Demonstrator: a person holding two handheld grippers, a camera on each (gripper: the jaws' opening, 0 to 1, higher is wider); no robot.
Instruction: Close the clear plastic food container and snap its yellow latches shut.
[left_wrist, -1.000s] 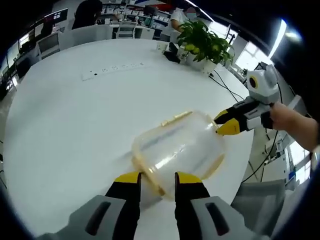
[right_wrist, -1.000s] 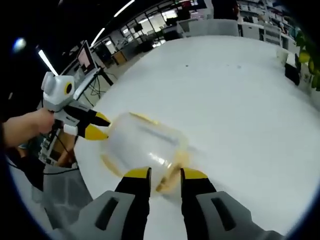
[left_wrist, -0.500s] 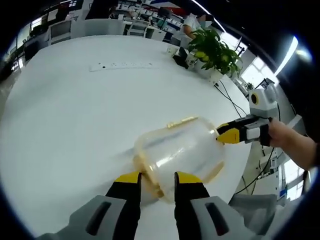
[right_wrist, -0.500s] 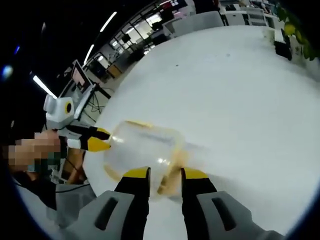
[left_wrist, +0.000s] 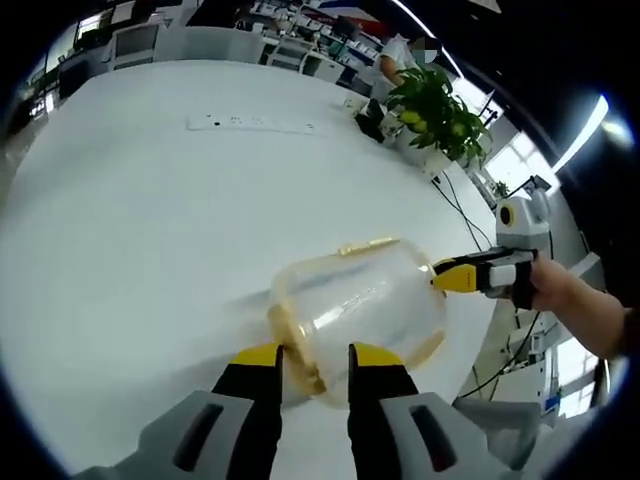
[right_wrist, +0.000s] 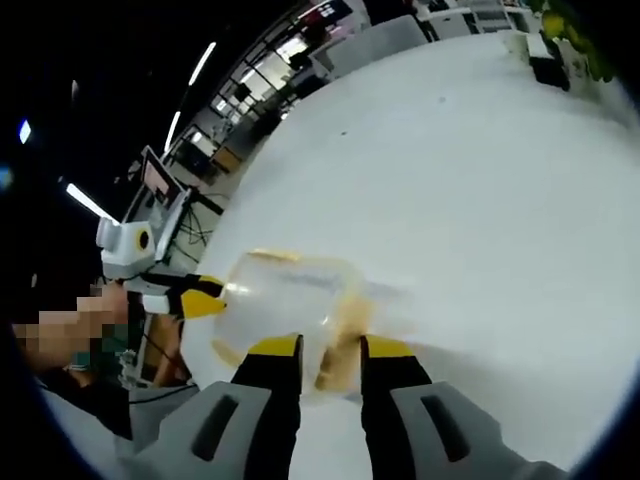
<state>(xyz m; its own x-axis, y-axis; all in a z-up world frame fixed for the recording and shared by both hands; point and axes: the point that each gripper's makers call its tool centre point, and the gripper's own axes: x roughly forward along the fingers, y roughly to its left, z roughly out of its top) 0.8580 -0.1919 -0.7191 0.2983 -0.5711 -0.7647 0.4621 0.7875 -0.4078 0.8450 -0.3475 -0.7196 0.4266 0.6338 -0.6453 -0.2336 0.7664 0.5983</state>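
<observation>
The clear plastic container (left_wrist: 360, 300) lies on the white table (left_wrist: 140, 220) with its lid on and yellow latches along the rim. In the left gripper view my left gripper (left_wrist: 315, 356) is shut on the near end, with a yellow latch (left_wrist: 298, 352) pinched between its jaws. My right gripper (left_wrist: 452, 278) comes in from the right with its tips together at the far end. In the right gripper view the container (right_wrist: 290, 298) sits just ahead. My right gripper (right_wrist: 332, 347) is shut on a yellow latch (right_wrist: 340, 350), and my left gripper (right_wrist: 205, 301) touches the opposite end.
A potted plant (left_wrist: 435, 100) and a white power strip (left_wrist: 250, 124) stand at the far side of the table. Cables hang off the table edge beside a person's hand (left_wrist: 560, 290). Desks and monitors (right_wrist: 160, 185) lie beyond the table.
Both views have shifted slightly as the hands moved. The container stays between the two grippers, held at the same ends, with no visible change in the jaws.
</observation>
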